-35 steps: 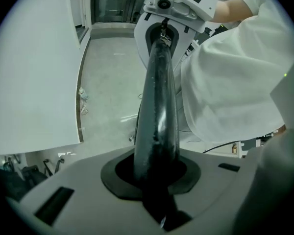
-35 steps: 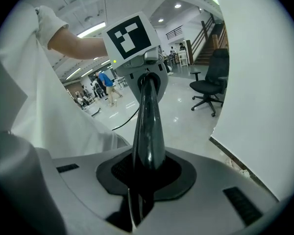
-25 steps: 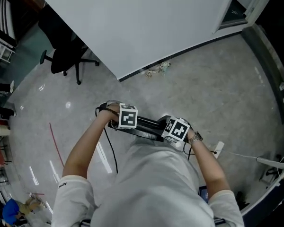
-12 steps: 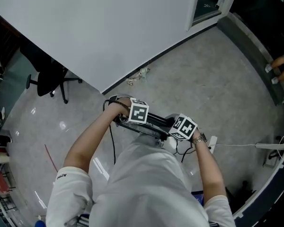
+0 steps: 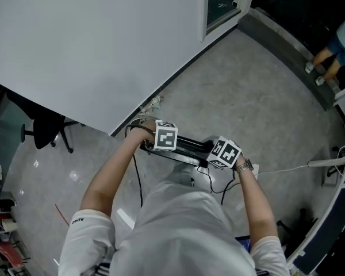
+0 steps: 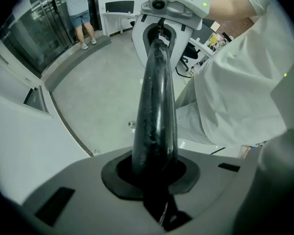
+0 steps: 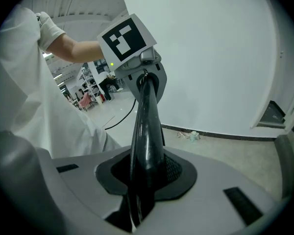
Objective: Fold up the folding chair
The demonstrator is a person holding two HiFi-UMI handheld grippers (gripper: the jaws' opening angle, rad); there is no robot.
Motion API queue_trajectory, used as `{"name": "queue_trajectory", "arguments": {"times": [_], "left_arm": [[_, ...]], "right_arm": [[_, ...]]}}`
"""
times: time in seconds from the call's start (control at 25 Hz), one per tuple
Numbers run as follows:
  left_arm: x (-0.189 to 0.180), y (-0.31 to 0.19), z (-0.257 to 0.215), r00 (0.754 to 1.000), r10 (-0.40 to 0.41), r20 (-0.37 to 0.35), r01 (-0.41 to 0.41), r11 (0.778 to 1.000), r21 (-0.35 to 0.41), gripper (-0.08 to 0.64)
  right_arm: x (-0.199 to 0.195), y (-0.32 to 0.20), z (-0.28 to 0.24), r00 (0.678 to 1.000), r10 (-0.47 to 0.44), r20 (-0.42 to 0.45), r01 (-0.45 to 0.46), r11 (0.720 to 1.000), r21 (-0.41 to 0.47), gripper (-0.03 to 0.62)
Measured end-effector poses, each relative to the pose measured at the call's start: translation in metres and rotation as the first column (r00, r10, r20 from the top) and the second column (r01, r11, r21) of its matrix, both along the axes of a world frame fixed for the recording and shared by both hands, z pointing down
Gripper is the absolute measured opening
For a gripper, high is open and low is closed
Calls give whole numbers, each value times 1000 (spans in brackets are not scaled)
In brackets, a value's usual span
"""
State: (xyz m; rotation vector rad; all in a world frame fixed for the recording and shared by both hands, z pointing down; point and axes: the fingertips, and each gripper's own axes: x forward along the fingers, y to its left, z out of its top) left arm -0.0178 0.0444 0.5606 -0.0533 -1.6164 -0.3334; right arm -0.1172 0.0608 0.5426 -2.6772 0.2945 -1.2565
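I hold the folding chair's black frame tube across the front of my body, one gripper at each end. The left gripper is shut on the tube's left end and the right gripper is shut on its right end. In the left gripper view the tube rises out of the closed jaws toward the right gripper. The right gripper view shows the tube the same way, running up to the left gripper. My torso hides the rest of the chair.
A white wall stands ahead with small litter at its foot. A black office chair is at the left. A person's legs show at the upper right. A white cable crosses the floor on the right.
Both grippers have travelled together across the floor with the tube still gripped. The wall's foot and the office chair have slid down and left in the head view.
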Motion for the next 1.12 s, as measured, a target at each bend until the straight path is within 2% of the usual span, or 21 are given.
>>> {"name": "queue_trajectory", "arguments": {"times": [0.16,0.36,0.52,0.6,0.8,1.0,1.12], "left_arm": [[11,41,2,1000,2,30,-1,1000,-27,74],[22,98,14,999,14,50,-13,1000,-19,72],[28,132,19,997,49,65,-51,999,20,72],[36,156,20,995,63,76,-64,998,15,72],[57,184,23,995,7,96,-17,994,109,72],[69,221,35,993,14,121,-26,995,93,72],[74,225,42,992,6,124,-20,994,108,72]], "right_arm": [[12,40,-2,1000,6,18,-5,999,-33,74],[22,93,3,999,26,32,-25,999,-29,74],[28,127,7,998,52,27,-53,997,49,74],[37,145,10,998,51,36,-54,996,71,80],[58,188,16,996,16,90,-23,997,71,77],[71,218,22,992,-2,128,-10,996,88,75],[76,224,27,988,-19,151,5,995,95,74]]}}
